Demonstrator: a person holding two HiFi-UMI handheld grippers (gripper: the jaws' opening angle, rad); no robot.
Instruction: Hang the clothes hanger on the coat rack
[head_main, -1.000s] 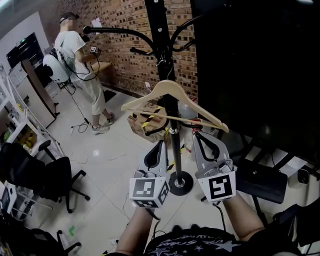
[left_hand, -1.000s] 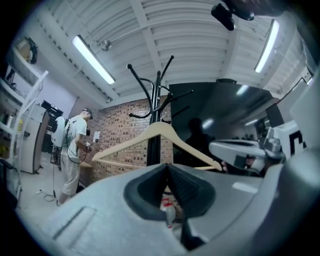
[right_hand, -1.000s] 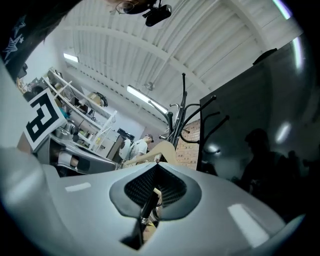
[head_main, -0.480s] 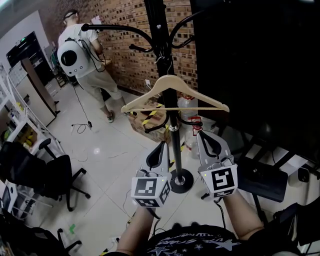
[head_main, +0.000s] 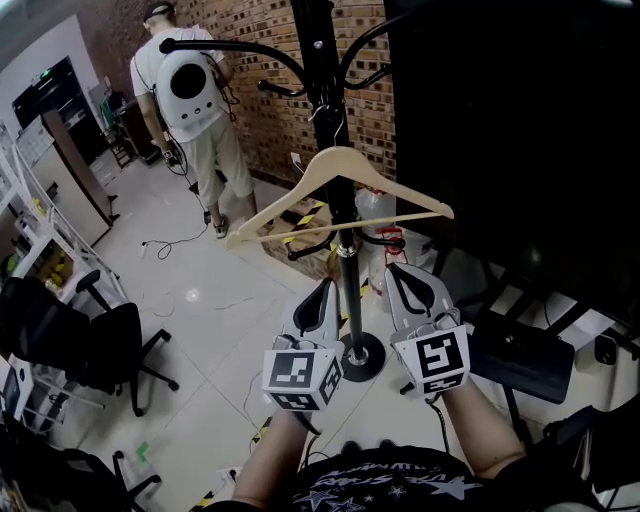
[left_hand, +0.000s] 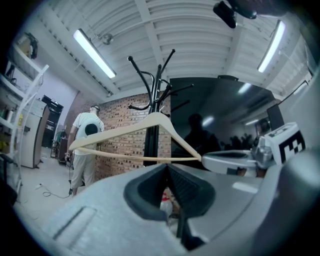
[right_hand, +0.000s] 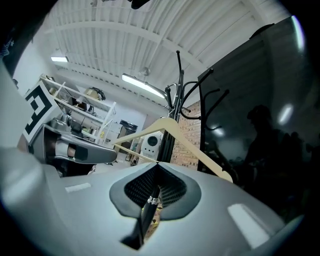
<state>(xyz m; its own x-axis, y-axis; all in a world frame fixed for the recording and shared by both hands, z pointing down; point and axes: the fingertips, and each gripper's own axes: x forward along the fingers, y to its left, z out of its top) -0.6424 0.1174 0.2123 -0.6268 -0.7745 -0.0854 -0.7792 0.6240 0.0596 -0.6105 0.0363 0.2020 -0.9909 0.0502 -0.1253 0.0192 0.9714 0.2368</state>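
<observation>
A pale wooden clothes hanger (head_main: 340, 165) hangs by its hook from the black coat rack (head_main: 318, 60), tilted with its left end lower. Both grippers sit side by side below it, clear of it. My left gripper (head_main: 325, 290) is shut and empty, left of the rack's pole. My right gripper (head_main: 395, 270) is shut and empty too, right of the pole. In the left gripper view the hanger (left_hand: 125, 132) spans above the closed left gripper (left_hand: 167, 166). From the right gripper view, the hanger (right_hand: 190, 145) rises past the closed right gripper (right_hand: 157, 164).
A person with a white backpack (head_main: 195, 90) stands at the brick wall, back left. A black office chair (head_main: 80, 350) is at the left. A large black panel (head_main: 520, 150) fills the right. Bottles and a cardboard box (head_main: 300, 240) crowd the rack's round base (head_main: 362, 358).
The hanger has swung on the rack: its left end dropped and its right end rose. The right gripper sank a little. The person at the back turned away and walked right.
</observation>
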